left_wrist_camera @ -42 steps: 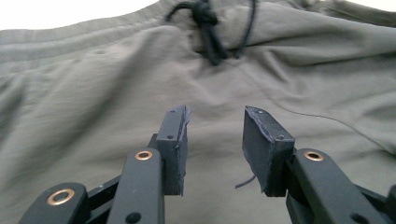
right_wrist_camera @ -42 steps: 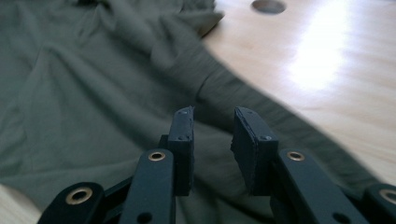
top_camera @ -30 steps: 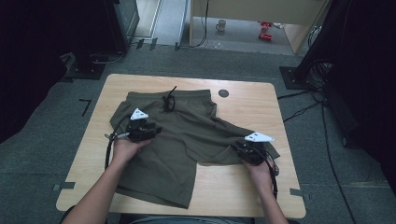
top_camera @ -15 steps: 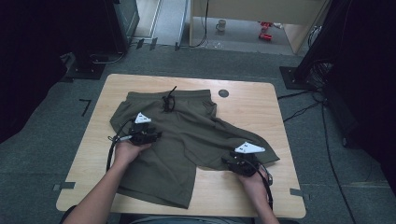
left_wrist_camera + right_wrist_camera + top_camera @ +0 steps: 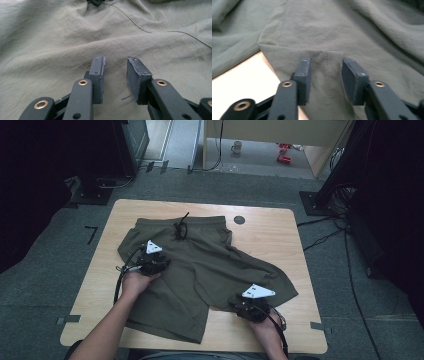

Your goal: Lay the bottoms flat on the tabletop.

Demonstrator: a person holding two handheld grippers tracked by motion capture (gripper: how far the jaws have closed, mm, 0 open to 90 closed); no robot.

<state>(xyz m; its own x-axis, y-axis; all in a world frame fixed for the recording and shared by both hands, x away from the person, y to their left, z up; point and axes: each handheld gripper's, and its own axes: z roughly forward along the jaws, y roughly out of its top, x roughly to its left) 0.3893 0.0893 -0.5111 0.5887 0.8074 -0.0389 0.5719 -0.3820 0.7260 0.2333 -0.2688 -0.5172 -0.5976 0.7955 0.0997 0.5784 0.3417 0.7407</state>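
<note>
Olive green shorts (image 5: 200, 265) lie spread on the wooden table (image 5: 270, 235), waistband and black drawstring (image 5: 180, 227) at the far side. My left gripper (image 5: 159, 262) rests over the left half of the cloth (image 5: 75, 37). Its jaws (image 5: 115, 72) have just been closing but still stand apart, with flat fabric below them and nothing pinched. My right gripper (image 5: 245, 304) is at the near hem of the right leg. Its jaws (image 5: 325, 72) have also just been closing, and they straddle a raised seam fold of the hem (image 5: 326, 56) without the pads pressing on it.
A small black disc (image 5: 239, 219) sits on the table beyond the waistband. Bare wood (image 5: 242, 72) shows beside the hem near my right gripper. Cables (image 5: 345, 250) run over the carpet at the right, and a mug (image 5: 236, 146) stands on the far floor.
My right hand has moved left and toward the near table edge, from the leg's right end to its near hem. The left hand has stayed where it was.
</note>
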